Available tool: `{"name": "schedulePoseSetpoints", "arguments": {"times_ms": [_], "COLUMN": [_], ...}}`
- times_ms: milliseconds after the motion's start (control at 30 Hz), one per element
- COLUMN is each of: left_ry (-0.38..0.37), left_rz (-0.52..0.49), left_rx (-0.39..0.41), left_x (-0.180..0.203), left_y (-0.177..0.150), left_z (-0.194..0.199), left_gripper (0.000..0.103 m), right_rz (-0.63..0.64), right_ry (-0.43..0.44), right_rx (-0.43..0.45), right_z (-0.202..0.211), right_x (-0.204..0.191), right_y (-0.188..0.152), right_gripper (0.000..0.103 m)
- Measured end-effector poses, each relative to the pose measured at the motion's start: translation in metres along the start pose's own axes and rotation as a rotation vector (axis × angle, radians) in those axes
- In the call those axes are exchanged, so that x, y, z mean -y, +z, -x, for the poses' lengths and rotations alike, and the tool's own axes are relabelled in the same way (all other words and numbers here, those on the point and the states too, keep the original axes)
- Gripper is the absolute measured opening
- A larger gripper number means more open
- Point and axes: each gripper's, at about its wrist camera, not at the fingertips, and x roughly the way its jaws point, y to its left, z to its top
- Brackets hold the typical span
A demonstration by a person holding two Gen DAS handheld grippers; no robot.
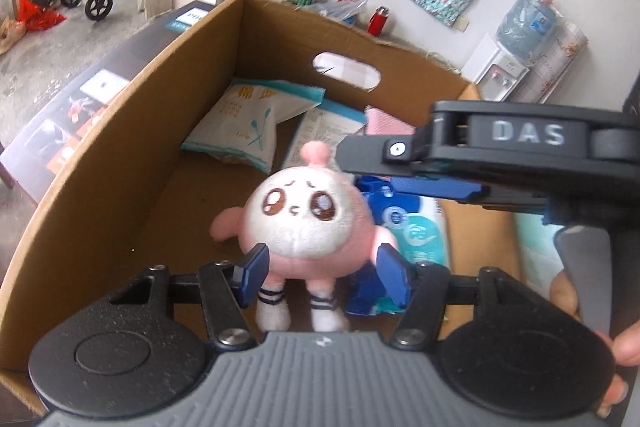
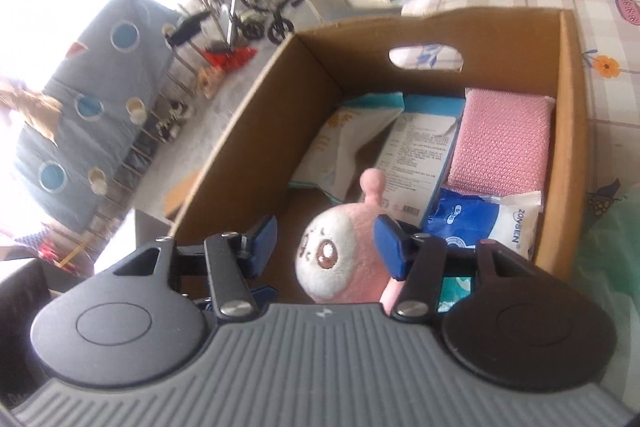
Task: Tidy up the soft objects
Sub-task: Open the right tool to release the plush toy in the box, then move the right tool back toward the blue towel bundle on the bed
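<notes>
A pink and white plush toy (image 1: 298, 223) with big brown eyes hangs upright over the open cardboard box (image 1: 120, 163). My left gripper (image 1: 318, 267) is shut on its pink lower body, one blue pad on each side. It also shows in the right wrist view (image 2: 336, 259), above the box (image 2: 248, 131). My right gripper (image 2: 326, 247) is open, its pads wide apart beside the toy's head. Seen from the left wrist view, the right gripper (image 1: 440, 179) reaches in from the right, just behind the toy.
Inside the box lie a white and teal soft pack (image 1: 252, 123), a blue-edged packet (image 2: 424, 151), a pink sponge cloth (image 2: 500, 147) and a blue and white tissue pack (image 2: 480, 223). The box sits on a checked floral bedspread (image 2: 600, 27). A water dispenser (image 1: 504, 59) stands behind.
</notes>
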Motion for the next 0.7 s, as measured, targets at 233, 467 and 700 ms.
{"name": "schedulePoseSetpoints", "arguments": {"times_ms": [233, 467, 700], "left_ry": [-0.094, -0.195, -0.322], "left_rz": [-0.056, -0.213, -0.342], "left_rx": [0.095, 0.147, 0.139], "left_x": [0.030, 0.094, 0.168], "left_y": [-0.014, -0.029, -0.054], "left_z": [0.035, 0.047, 0.039], "left_gripper": [0.066, 0.068, 0.070], "right_rz": [-0.010, -0.054, -0.085], "right_ry": [0.037, -0.021, -0.164], "right_rx": [0.181, 0.328, 0.419], "right_z": [0.079, 0.161, 0.233], "right_x": [0.011, 0.043, 0.084], "right_y": [-0.024, -0.049, -0.082], "right_gripper": [0.055, 0.056, 0.061]}}
